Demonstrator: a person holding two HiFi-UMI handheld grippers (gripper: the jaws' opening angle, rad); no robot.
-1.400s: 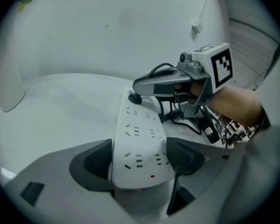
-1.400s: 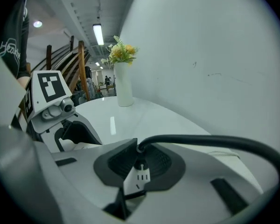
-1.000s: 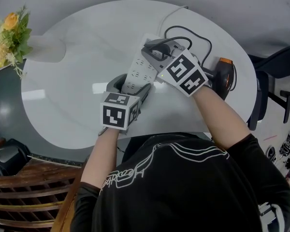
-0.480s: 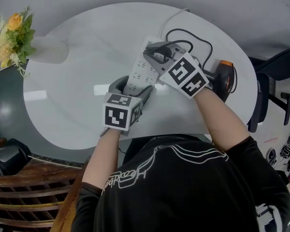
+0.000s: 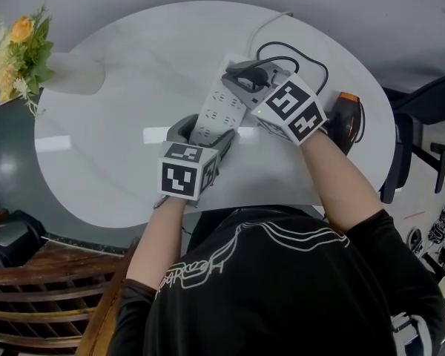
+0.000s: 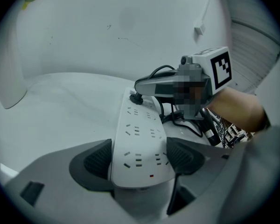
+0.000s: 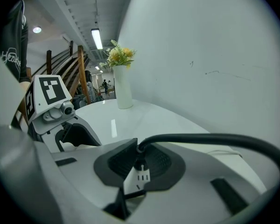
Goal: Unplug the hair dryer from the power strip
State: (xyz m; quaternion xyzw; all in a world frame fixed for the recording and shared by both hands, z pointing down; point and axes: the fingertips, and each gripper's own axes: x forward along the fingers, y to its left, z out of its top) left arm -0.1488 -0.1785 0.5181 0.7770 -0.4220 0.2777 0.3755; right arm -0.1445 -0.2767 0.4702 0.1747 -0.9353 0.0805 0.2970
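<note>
**Head view.** A white power strip (image 5: 221,106) lies on a white oval table (image 5: 111,147), running from near centre towards the far right. The left gripper (image 5: 202,133) clasps its near end. The right gripper (image 5: 246,77) sits over its far end. A black cord (image 5: 311,56) loops from there to the hair dryer (image 5: 343,117), which lies at the table's right edge, partly behind the right forearm. A white vase (image 5: 74,73) of yellow flowers (image 5: 15,50) stands at the far left.

**Left gripper view.** The jaws are spread to the strip's width and pinch its near end, one dark pad (image 6: 97,158) against each long side. At the strip's far end the right gripper reaches over the plugged socket.

**Right gripper view.** The jaws are closed on the black plug (image 7: 140,158), with the cord leaving to the right. White strip casing shows directly beneath the plug; how deeply the plug is seated cannot be told.
</note>
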